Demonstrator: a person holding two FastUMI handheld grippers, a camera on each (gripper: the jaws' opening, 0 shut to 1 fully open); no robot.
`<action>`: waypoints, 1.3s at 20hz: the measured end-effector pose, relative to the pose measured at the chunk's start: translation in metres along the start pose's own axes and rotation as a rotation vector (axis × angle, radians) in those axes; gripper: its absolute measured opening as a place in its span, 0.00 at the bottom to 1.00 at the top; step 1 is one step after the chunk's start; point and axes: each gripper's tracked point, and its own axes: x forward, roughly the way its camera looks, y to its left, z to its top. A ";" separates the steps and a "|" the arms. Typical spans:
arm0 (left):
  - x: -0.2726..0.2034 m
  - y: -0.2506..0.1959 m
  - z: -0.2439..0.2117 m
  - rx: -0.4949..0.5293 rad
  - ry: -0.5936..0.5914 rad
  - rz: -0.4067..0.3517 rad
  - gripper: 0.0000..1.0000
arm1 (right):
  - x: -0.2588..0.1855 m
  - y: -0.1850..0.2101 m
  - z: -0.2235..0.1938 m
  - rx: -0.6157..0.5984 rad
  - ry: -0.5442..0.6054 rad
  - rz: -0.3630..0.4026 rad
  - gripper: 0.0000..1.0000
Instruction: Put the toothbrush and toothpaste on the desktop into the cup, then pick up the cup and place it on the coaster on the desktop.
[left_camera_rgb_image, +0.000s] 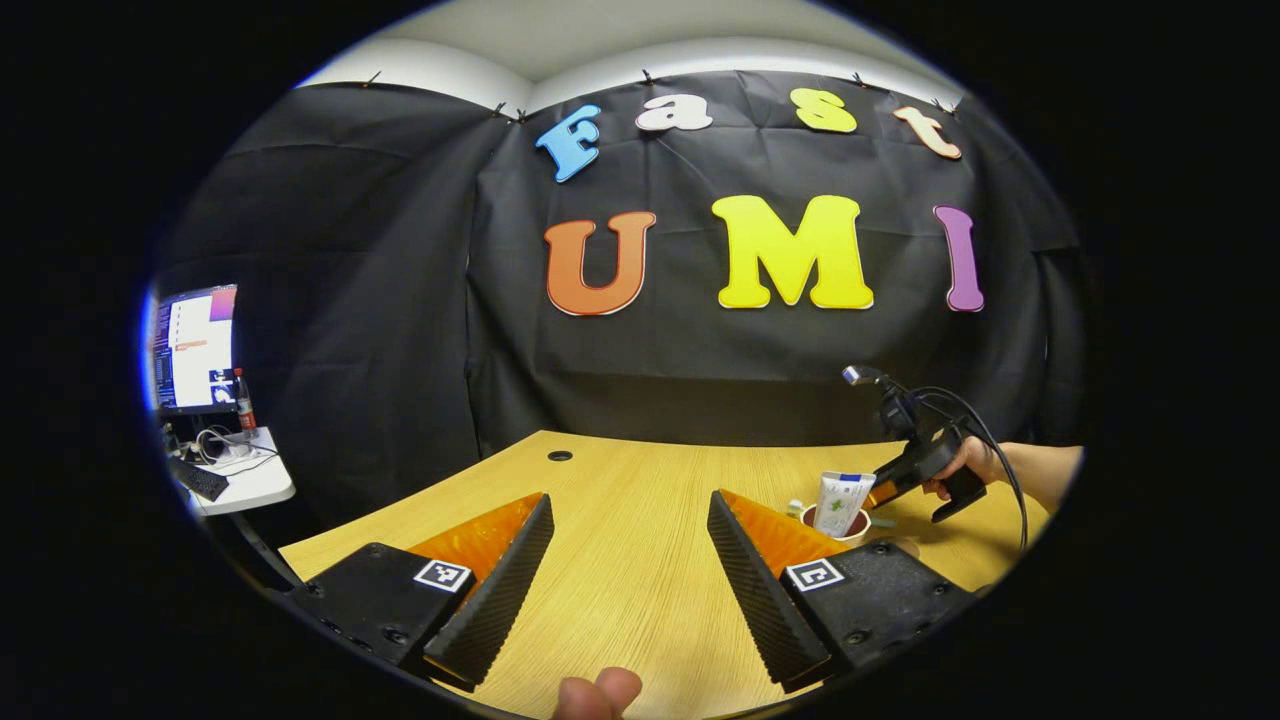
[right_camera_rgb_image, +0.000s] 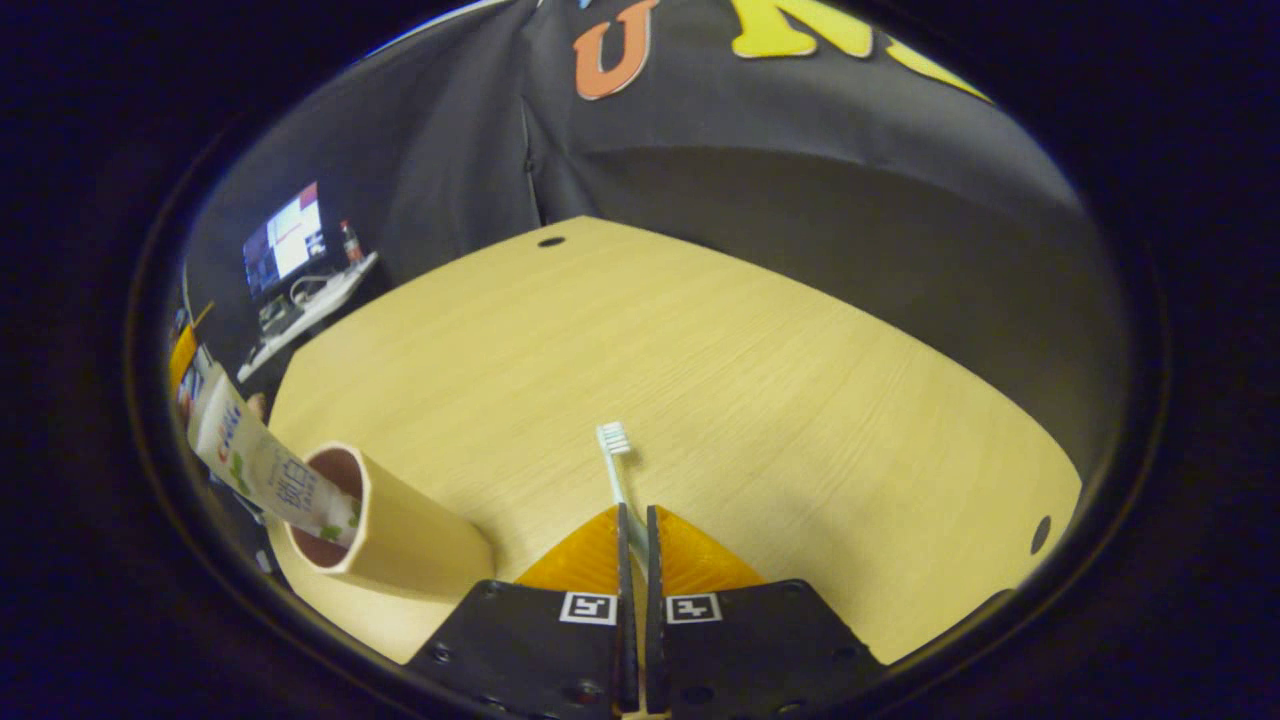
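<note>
Toothbrush (right_camera_rgb_image: 617, 470) held in the right gripper (right_camera_rgb_image: 634, 525), whose two fingers are pressed together on its handle; the bristled head points away over the wooden desktop (right_camera_rgb_image: 760, 370), and whether the head touches the wood cannot be told. In the right gripper view, the cup (right_camera_rgb_image: 400, 535) stands just left of that gripper, its mouth toward the camera, with the toothpaste (right_camera_rgb_image: 262, 462) tube already leaning out of it.

In the left gripper view, the same cup (left_camera_rgb_image: 838, 525) sits at the right of the desktop (left_camera_rgb_image: 640, 520), partly behind a finger, with the toothpaste (left_camera_rgb_image: 840, 500) upright inside. The right gripper (left_camera_rgb_image: 880, 492), gripped by a hand (left_camera_rgb_image: 965, 465) with a cable trailing, is just right of the cup. The left gripper (left_camera_rgb_image: 630, 560) hangs over bare wood with its jaws spread wide and nothing between them.

A side table with a monitor (left_camera_rgb_image: 195, 348) stands far left, beyond the desk.
</note>
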 end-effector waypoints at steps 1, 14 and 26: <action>-0.001 -0.001 0.000 -0.004 0.000 -0.005 0.98 | -0.009 0.003 0.007 0.032 -0.041 0.020 0.04; -0.012 -0.003 0.002 -0.022 -0.002 -0.019 0.98 | -0.111 0.072 0.090 0.072 -0.443 0.106 0.03; -0.026 0.000 0.013 -0.022 -0.031 -0.024 0.98 | -0.137 0.126 0.097 0.133 -0.653 0.173 0.02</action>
